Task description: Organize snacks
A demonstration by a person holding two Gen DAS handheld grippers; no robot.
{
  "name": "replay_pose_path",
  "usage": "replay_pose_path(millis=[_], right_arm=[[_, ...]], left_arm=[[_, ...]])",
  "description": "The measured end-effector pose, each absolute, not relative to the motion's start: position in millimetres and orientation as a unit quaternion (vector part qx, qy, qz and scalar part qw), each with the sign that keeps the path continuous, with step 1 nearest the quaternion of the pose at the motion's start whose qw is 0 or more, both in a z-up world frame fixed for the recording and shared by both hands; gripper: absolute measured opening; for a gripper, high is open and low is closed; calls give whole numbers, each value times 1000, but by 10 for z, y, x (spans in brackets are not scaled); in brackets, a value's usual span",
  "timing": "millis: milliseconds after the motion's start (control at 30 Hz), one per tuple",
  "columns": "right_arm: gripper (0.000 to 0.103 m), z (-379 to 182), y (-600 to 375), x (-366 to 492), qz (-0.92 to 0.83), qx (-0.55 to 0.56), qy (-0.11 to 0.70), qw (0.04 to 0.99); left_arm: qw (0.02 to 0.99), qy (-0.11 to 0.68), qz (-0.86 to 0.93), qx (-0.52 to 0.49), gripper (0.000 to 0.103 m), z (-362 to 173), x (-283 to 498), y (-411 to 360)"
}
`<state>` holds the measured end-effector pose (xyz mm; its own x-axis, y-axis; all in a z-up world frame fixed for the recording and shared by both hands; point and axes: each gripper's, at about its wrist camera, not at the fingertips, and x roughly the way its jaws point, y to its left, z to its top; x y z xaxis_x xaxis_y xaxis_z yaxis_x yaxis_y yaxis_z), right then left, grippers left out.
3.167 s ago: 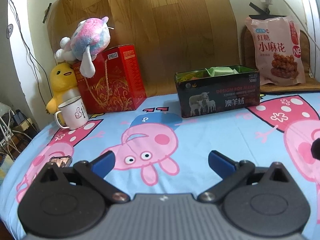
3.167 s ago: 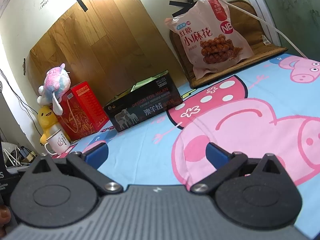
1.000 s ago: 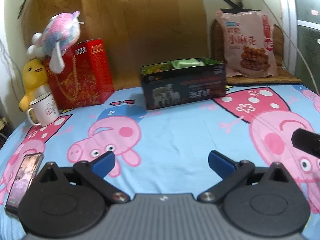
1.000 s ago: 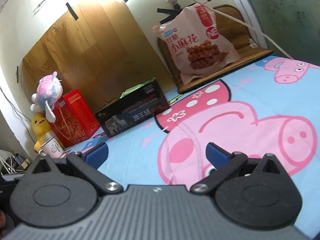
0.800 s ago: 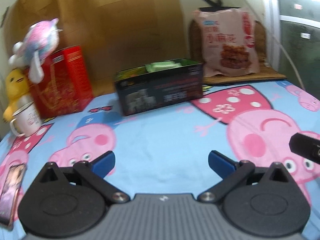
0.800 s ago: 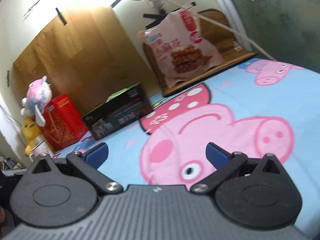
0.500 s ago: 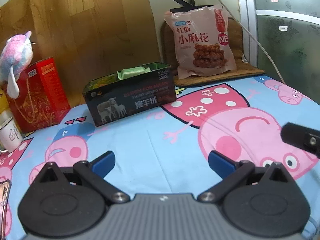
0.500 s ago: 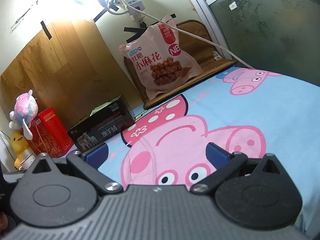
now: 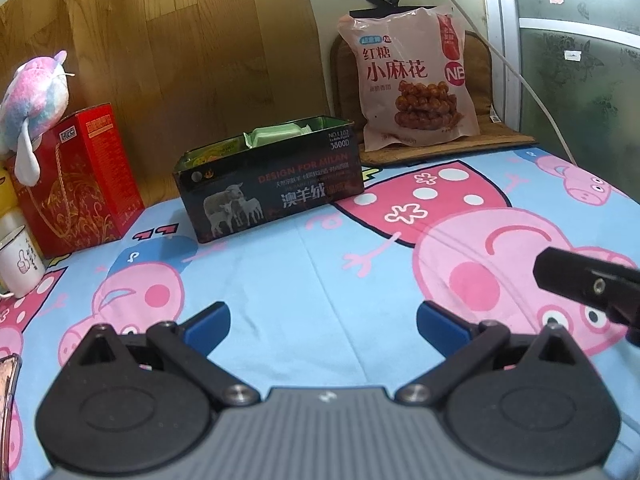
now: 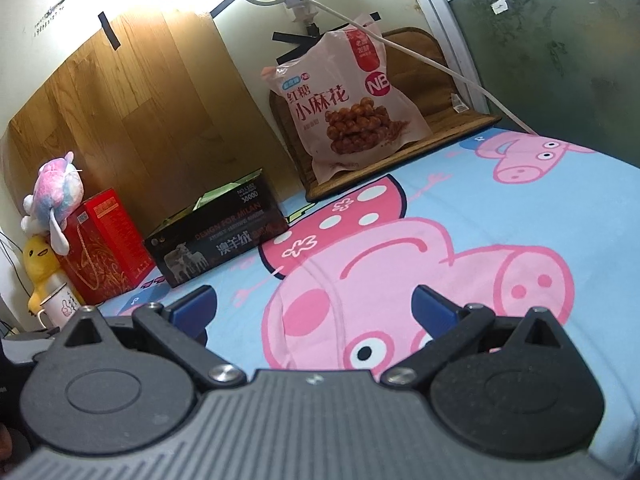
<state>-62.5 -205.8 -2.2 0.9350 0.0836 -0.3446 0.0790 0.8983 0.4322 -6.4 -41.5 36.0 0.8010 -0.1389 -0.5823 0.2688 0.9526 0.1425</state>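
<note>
My left gripper (image 9: 323,322) hangs released over the cartoon-pig bedsheet (image 9: 304,276), its blue fingertips (image 9: 208,322) spread wide with nothing between them. My right gripper (image 10: 314,308) is likewise released and empty, its blue pads (image 10: 434,306) wide apart above the big pink pig print. In the left wrist view I can see a black part of the right gripper poking in at the right edge, near my left one.

Past the left gripper, toward the far side of the bed, sits the dark tin box (image 9: 272,188) with sheep printed on its front. Its top is open and I can make out green packets (image 9: 276,134) inside. It stands on the sheet, well apart from both grippers.

Farther right, at the far edge, the big pink snack bag (image 9: 412,80) printed with fried dough twists stands upright, leaning against a brown cushion (image 9: 476,60) on a wooden board. It sits near the tin's right end, not touching it. From the right wrist view the bag (image 10: 348,104) lies almost straight ahead, far off.

Left of the tin stands a red gift box (image 9: 76,176), with a pink and blue plush toy (image 9: 34,96) sitting on top. Nearer on the left is a white mug (image 9: 20,262), and the right wrist view shows a yellow duck plush (image 10: 38,264) behind it. A phone's edge (image 9: 8,384) lies on the sheet at the near left. A white cable (image 9: 532,92) runs down the wall at the right.
</note>
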Motion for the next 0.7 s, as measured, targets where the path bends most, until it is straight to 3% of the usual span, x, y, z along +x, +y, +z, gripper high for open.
replay_pose_path(millis=[700], right_arm=[[103, -37, -1936, -528, 28, 219, 185, 957]], left_arm=[[943, 303, -82, 108, 103, 332, -69, -280]])
